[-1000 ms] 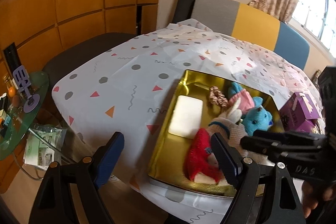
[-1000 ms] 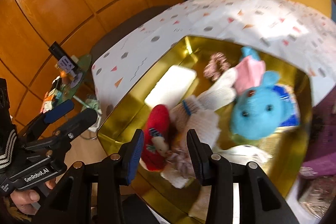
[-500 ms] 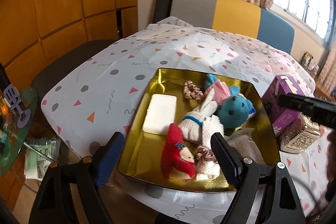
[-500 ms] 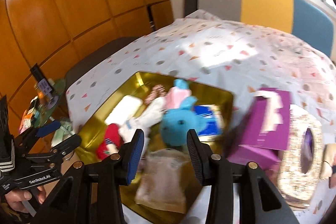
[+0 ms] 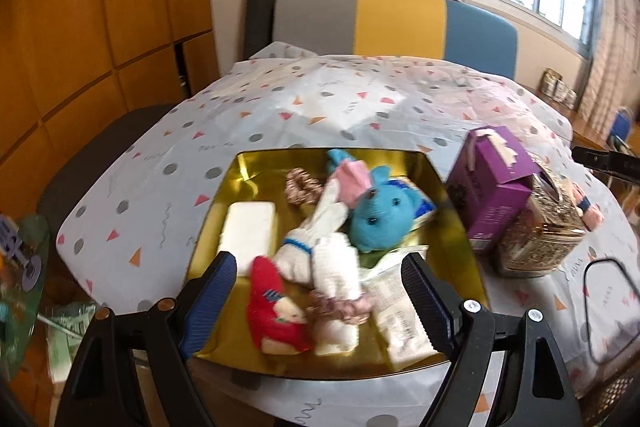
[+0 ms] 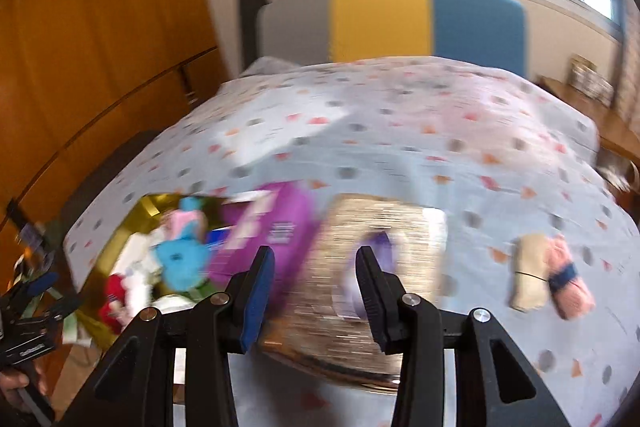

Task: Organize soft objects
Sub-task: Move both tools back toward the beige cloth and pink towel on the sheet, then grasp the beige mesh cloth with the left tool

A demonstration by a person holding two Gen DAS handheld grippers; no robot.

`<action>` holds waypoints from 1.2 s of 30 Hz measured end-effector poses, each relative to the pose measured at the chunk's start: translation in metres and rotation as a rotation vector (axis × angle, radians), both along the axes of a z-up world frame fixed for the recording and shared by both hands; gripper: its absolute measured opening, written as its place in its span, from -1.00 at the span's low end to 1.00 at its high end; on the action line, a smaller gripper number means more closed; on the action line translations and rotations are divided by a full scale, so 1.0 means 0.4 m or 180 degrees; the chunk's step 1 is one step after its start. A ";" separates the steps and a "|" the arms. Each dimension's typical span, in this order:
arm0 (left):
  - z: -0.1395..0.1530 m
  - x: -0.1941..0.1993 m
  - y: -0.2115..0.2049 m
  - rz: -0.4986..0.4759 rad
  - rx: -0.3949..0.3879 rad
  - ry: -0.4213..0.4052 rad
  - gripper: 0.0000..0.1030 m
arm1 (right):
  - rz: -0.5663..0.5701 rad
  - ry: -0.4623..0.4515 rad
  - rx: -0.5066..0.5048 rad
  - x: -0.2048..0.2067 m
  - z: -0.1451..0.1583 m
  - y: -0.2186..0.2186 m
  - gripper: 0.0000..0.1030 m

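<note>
Wrinkled tablecloth, dotted and triangle-printed, carries a glossy gold tray heaped with soft items: fuzzy blue plush, knit white gloves, red sock (scrunchies too). Left gripper hangs spread wide, empty; right gripper part-open, grasping nothing.

Tray crowded, purple box beside, far cloth free

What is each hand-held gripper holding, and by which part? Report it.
Nothing is held. The left hand-held gripper stands open above the gold tray; the right hand-held gripper has empty jaws, partly open.
</note>
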State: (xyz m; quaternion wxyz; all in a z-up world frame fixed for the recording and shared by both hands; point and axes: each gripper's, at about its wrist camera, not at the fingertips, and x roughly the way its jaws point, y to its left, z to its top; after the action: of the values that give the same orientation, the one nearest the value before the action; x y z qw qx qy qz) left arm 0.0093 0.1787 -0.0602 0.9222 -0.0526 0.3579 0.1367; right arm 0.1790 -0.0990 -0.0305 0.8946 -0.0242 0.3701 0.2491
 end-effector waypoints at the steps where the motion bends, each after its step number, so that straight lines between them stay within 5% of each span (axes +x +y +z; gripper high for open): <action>1: 0.003 0.005 -0.010 -0.0034 0.0013 -0.0002 0.65 | -0.0097 0.0007 0.0008 0.011 -0.001 -0.032 -0.18; 12: 0.071 0.067 -0.136 -0.0496 0.0094 -0.0158 0.65 | -0.1628 0.0178 0.0106 0.136 -0.066 -0.471 -0.18; 22: 0.164 0.190 -0.376 -0.1352 0.0081 -0.0307 0.65 | -0.2928 0.0533 0.0696 0.137 -0.185 -0.789 -0.18; 29: 0.173 0.332 -0.655 -0.2093 -0.0221 -0.0065 0.64 | -0.3043 0.0705 0.1133 0.109 -0.202 -0.833 -0.18; 36: 0.080 0.492 -0.885 -0.2242 -0.0272 0.0333 0.53 | -0.3013 0.0738 0.1361 0.109 -0.205 -0.844 -0.18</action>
State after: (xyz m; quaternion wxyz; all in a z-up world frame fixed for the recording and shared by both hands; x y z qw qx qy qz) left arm 0.2062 -0.1751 -0.0282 0.8902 0.0425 0.4062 -0.2021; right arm 0.2225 -0.4367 -0.1126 0.8474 0.3560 0.3780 -0.1110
